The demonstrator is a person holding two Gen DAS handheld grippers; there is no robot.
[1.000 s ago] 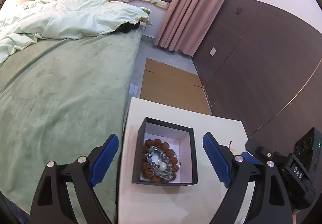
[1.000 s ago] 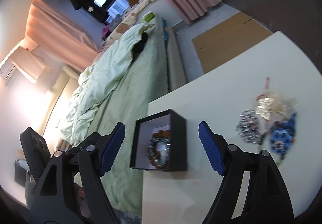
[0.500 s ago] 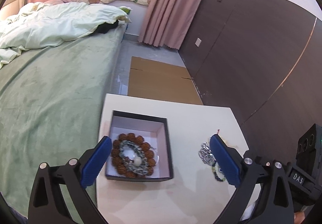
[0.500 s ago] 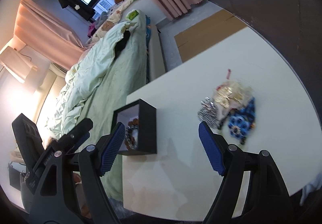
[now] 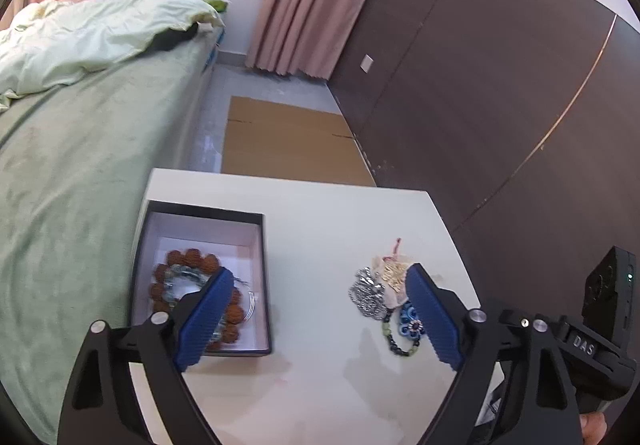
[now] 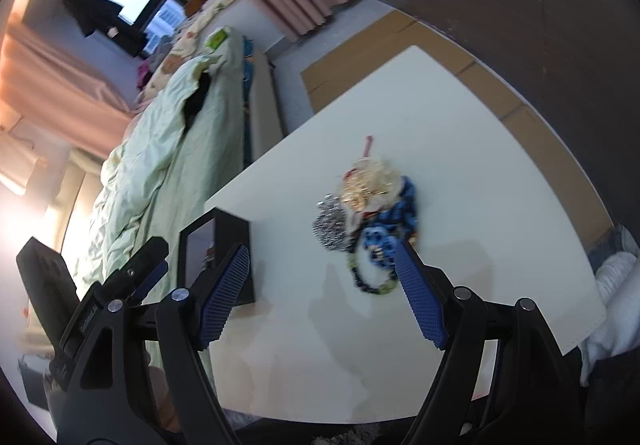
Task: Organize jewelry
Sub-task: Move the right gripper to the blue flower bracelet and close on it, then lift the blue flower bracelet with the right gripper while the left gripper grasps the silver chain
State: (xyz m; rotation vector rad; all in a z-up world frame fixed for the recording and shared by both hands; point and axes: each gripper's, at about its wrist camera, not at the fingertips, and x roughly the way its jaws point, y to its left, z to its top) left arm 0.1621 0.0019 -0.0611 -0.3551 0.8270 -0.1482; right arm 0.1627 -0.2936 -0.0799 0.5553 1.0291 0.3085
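White table (image 5: pixel 320 229): both grippers gape empty; left gripper (image 5: pixel 316 319) just narrowed, hiding bracelets (image 5: pixel 176 277).

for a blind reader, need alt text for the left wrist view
An open left hand-held gripper hovers over a white table, empty. To its left sits an open black box holding brown bead bracelets; to its right lies a loose heap of silver, gold and blue jewellery.

Two fisheye views look forward and down between blue fingers at a white table (image 5: pixel 320 213). Both share the black box (image 5: pixel 262 285) leftward and jewelry pile (image 6: pixel 368 213) rightward, fairly near.
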